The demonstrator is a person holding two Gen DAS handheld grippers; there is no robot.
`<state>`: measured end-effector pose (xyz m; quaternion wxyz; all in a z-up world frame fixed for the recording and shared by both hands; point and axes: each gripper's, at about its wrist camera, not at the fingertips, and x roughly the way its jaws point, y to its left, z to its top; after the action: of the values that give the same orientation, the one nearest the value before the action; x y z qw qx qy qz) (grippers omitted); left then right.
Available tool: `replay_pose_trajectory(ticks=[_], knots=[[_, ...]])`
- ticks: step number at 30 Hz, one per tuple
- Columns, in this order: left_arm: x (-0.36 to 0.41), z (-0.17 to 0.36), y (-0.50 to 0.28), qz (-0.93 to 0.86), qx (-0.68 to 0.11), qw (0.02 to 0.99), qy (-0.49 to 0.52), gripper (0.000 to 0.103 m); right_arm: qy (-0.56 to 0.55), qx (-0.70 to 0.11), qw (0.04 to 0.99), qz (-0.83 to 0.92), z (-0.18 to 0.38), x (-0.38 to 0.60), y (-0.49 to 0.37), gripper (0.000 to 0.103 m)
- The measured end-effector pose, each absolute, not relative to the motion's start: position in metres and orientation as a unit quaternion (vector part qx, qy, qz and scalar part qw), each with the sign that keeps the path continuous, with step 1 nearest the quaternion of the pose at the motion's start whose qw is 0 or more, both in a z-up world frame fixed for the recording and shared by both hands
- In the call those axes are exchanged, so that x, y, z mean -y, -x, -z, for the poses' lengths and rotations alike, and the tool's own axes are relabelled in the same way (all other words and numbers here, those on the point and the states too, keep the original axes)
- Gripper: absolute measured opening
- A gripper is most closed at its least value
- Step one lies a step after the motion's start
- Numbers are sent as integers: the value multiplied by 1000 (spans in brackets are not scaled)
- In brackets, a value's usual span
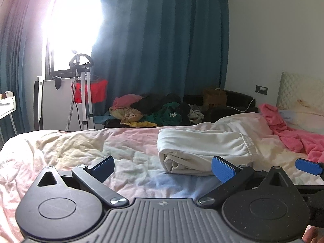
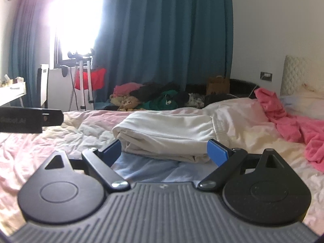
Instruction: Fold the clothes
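A cream-white garment [image 1: 204, 151] lies folded in a thick rectangular bundle on the bed; the right wrist view shows the same folded garment [image 2: 168, 136] straight ahead. My left gripper [image 1: 163, 167] is open just in front of the bundle's near left corner, with nothing between its blue pads. My right gripper [image 2: 167, 152] is open too, its pads [image 2: 216, 151] standing to either side of the bundle's near edge without closing on it. A blue pad of the right gripper [image 1: 307, 166] shows at the right edge of the left wrist view. The left gripper's black body [image 2: 30, 119] shows at the far left of the right wrist view.
A pink garment [image 2: 293, 121] lies crumpled on the right of the bed [image 2: 50, 151], near the padded headboard [image 2: 295, 77]. Beyond the bed is a heap of mixed clothes [image 2: 154, 99], a white steamer stand [image 1: 85, 93] with a red cloth, teal curtains and a bright window.
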<state>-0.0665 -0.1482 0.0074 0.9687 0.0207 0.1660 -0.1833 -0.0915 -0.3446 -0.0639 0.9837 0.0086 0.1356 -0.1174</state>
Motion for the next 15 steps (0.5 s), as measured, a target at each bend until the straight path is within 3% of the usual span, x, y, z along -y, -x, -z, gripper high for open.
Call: replay_pose_trajectory(ticks=[15], knots=[[144,-6,77,188,-162,969,-21,103,-53,-151,979,123,66,359,90,93]])
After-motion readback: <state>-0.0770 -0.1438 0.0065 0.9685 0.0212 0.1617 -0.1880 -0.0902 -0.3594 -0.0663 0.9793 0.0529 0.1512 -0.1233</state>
